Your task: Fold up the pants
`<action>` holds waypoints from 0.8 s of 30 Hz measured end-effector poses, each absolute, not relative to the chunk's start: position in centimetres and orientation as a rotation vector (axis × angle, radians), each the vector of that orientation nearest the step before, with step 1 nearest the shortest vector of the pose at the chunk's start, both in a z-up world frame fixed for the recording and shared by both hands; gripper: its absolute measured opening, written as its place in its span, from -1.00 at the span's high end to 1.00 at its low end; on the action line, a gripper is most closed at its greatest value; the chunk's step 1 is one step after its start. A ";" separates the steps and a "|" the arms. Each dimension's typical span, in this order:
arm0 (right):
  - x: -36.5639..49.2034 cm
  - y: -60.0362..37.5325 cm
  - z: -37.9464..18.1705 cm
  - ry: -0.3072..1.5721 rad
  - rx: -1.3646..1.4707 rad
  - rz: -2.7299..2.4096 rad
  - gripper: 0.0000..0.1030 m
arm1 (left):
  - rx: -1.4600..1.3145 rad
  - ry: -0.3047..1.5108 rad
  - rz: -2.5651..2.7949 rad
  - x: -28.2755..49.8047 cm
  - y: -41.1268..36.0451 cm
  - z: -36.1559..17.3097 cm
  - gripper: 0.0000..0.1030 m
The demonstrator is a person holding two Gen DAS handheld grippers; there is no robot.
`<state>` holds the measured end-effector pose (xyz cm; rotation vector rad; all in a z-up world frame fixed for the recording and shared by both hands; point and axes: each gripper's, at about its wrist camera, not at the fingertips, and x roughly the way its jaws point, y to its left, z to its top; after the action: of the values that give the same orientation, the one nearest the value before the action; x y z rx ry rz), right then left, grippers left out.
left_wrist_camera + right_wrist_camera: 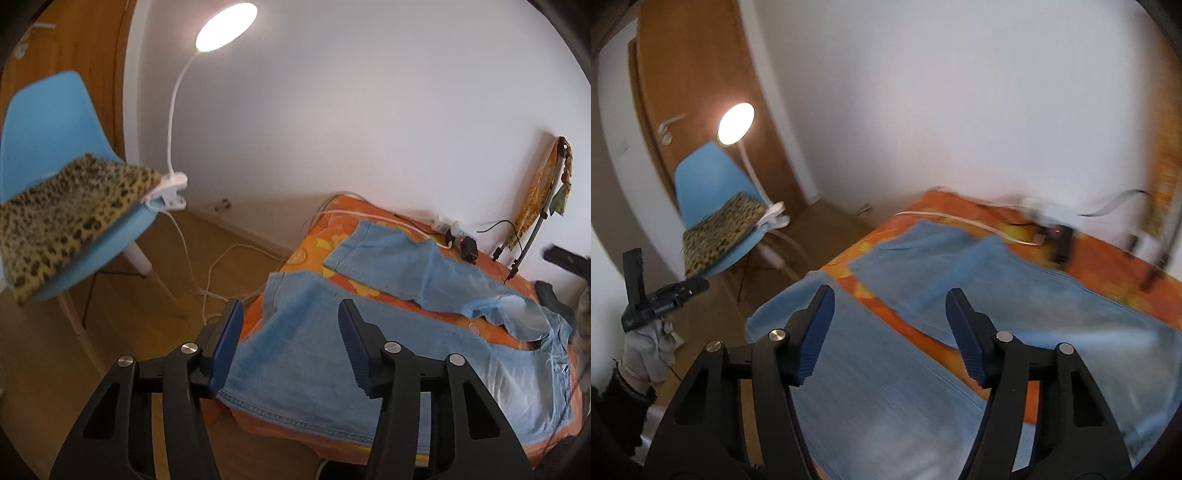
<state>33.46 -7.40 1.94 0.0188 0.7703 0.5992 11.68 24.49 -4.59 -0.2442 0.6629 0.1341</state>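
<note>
Nearest in the left wrist view, the left gripper (290, 314) hangs with its two blue-padded jaws apart and nothing between them, poised above the near leg of a pair of light blue jeans (388, 354). The pads touch no cloth. The right wrist view is smeared by motion blur, but the right gripper (890, 302) also shows its jaws apart and empty, above the same near leg of the jeans (871, 369).

The jeans lie spread flat on a table covered with an orange patterned cloth (373, 291). Both legs stretch toward the left end of the table and lie a little apart, with a strip of orange showing between them. The waist sits to the right. The near leg's hem reaches the table's left edge.

At the far left of the right wrist view, a gloved hand (646, 350) carries the other gripper, low beside the table.

Beyond the jeans, white cables and a black plug (469, 251) lie along the far edge by the wall. Farther off stands a blue chair (51, 122) with a leopard-print cushion (62, 210) and a lit white clip lamp (225, 27).

The work appears to be at its start: no fold is made yet and both grippers seem to be approaching. The next move likely calls for lowering each onto an edge of one leg, pinching the denim firmly, and carrying it over the other leg.
</note>
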 end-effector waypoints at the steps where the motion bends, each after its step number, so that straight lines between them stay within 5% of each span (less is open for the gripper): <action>1: 34.5 -5.9 1.3 0.785 0.007 0.629 -0.28 | -0.247 0.667 0.131 11.7 24.5 -5.1 0.07; 12: 43.7 9.8 -6.7 0.945 -0.071 0.848 -0.18 | -0.260 0.755 0.103 12.7 24.5 -11.5 0.49; 24: 49.1 23.5 -16.5 1.146 -0.132 0.948 -0.15 | -0.323 0.793 0.098 12.5 25.7 -15.4 0.59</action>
<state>49.09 23.53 -16.54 -0.1318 1.1465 0.9481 12.52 25.67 -15.38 -0.3232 0.7933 0.0984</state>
